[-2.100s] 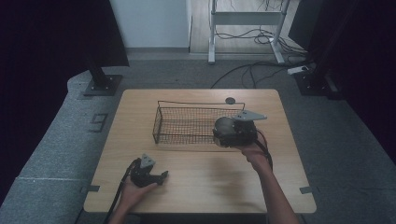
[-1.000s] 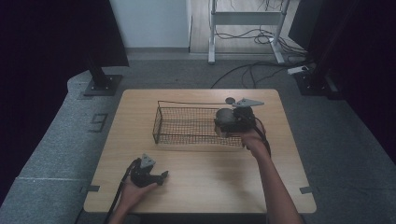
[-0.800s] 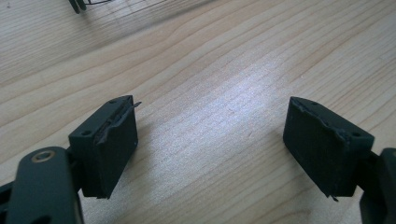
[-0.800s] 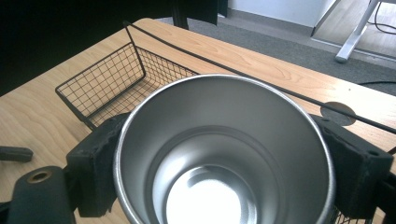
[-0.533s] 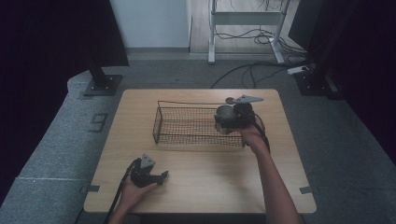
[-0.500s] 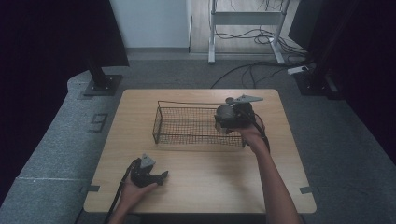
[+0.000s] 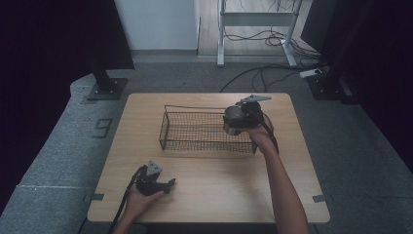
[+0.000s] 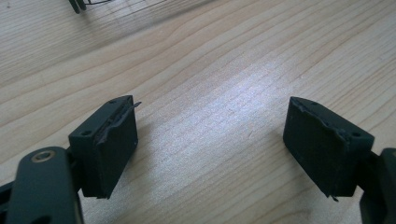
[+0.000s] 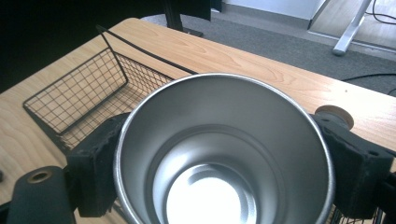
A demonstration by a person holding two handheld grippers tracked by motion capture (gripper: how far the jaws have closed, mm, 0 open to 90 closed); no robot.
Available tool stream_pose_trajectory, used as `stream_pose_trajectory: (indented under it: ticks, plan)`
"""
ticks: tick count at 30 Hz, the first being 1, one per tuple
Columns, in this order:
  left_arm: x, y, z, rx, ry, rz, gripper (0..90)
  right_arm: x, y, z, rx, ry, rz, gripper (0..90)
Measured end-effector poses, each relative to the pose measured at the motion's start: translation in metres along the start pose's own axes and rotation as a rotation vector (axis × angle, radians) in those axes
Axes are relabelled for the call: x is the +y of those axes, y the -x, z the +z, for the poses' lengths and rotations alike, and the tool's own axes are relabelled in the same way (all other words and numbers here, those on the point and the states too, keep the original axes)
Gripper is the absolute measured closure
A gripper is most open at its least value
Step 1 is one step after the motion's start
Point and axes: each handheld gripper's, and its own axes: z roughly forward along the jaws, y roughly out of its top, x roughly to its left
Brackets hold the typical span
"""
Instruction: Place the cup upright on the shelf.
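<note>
Steel cup point(image 9: 224, 154) sits clamped between the jaws of the right gripper point(image 7: 238, 118), held in the air over the right end of the wire basket point(image 7: 195, 131), which stands toward the far edge of the table point(image 7: 219, 190). Judging by this, the carry is nearly done; lowering the cup into the basket and letting go remain. Left gripper point(image 7: 156, 183) rests near the table's near-left corner, jaws spread wide with nothing between them.

Dim high view, dark edges; glare inside the cup point(image 9: 210, 196) — gripper views sharp.
</note>
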Motion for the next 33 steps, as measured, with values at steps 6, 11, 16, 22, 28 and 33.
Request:
stream_pose_trajectory:
  ticks: [6,11,16,22,28,33]
  plan:
    - [0.000,0.000,0.000,0.000,0.000,0.000,17.6,0.002,0.003,0.011,0.001,-0.009,0.004,13.4]
    - [0.000,0.000,0.000,0.000,0.000,0.000,17.6,0.002,0.005,0.016,0.001,-0.015,0.010,13.4]
    - [0.000,0.000,0.000,0.000,0.000,0.000,17.6,0.001,0.006,0.021,-0.004,-0.022,0.015,13.3]
    - [0.000,0.000,0.000,0.000,-0.001,0.000,17.6,-0.002,0.007,0.028,-0.010,-0.034,0.012,13.3]
    - [0.000,0.000,0.000,0.000,0.000,0.000,17.6,-0.008,0.008,0.036,-0.012,-0.056,0.015,13.3]
    - [0.000,0.000,0.000,0.000,0.000,0.000,17.6,-0.013,0.010,0.043,-0.017,-0.077,0.021,13.3]
